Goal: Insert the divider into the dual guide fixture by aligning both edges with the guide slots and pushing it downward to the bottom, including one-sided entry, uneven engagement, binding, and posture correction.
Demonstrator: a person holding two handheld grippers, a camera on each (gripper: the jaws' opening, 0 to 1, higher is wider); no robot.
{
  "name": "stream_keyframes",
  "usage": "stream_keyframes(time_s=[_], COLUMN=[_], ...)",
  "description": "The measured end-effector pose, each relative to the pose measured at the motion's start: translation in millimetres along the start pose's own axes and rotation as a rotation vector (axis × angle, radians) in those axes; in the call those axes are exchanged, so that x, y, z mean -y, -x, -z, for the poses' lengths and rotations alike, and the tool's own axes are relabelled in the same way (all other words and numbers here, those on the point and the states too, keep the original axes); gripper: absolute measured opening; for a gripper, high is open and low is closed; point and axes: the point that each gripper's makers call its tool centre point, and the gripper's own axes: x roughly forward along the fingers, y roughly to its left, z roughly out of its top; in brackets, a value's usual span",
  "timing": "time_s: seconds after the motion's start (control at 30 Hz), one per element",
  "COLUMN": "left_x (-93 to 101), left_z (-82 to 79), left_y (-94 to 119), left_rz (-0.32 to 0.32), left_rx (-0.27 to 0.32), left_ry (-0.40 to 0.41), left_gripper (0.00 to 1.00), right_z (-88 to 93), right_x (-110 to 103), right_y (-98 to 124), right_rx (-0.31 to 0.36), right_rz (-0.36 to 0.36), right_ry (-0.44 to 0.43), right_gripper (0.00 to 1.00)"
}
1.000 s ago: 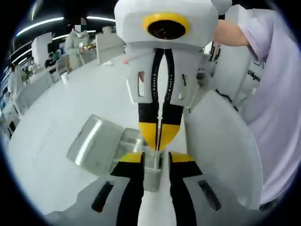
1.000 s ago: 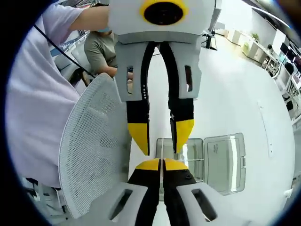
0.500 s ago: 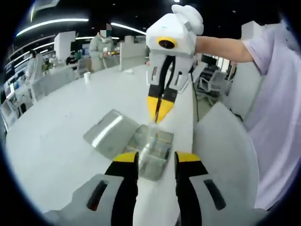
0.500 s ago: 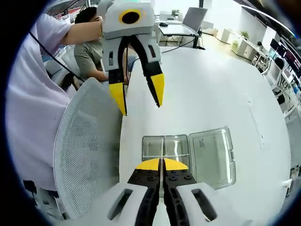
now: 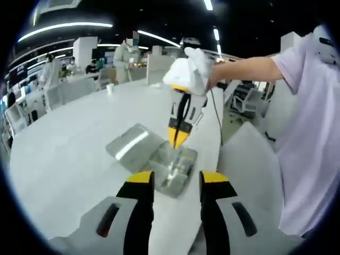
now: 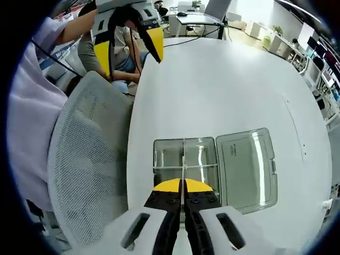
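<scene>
The thin clear divider (image 6: 183,166) stands upright in the clear fixture box (image 6: 186,159) on the white table (image 6: 223,90), its near edge pinched between the pressed-together jaws of the right gripper (image 6: 181,187). The box's lid (image 6: 247,164) lies open flat beside it. The left gripper (image 5: 174,183), jaws spread, is apart from the box. A mesh chair (image 6: 85,159) stands at the table's edge.

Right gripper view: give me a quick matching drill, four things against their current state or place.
1. right gripper
2. left gripper
3. lid
4. divider

a. flat on the table, hinged open
b. upright in the box, held at its top edge
c. open, raised off to the side
d. shut above the box

Pairs: 1-d, 2-c, 3-a, 4-b
</scene>
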Motion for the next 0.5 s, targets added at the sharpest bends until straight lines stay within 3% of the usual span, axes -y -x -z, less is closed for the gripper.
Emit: stream_keyframes(time_s=[0.2, 0.5], left_x=[-2.7, -7.9], left_z=[11.7, 15.7], left_y=[6, 15], left_rz=[-0.024, -0.045], left_rx=[-0.006, -0.006], left_ry=[0.029, 0.049], left_gripper=[0.32, 0.32], right_z=[7.6, 11.9], right_x=[1, 5], right_y=[-5, -10], right_rx=[-0.024, -0.031], right_rz=[-0.01, -0.01], right_ry=[0.001, 0.004], right_gripper=[0.0, 0.0])
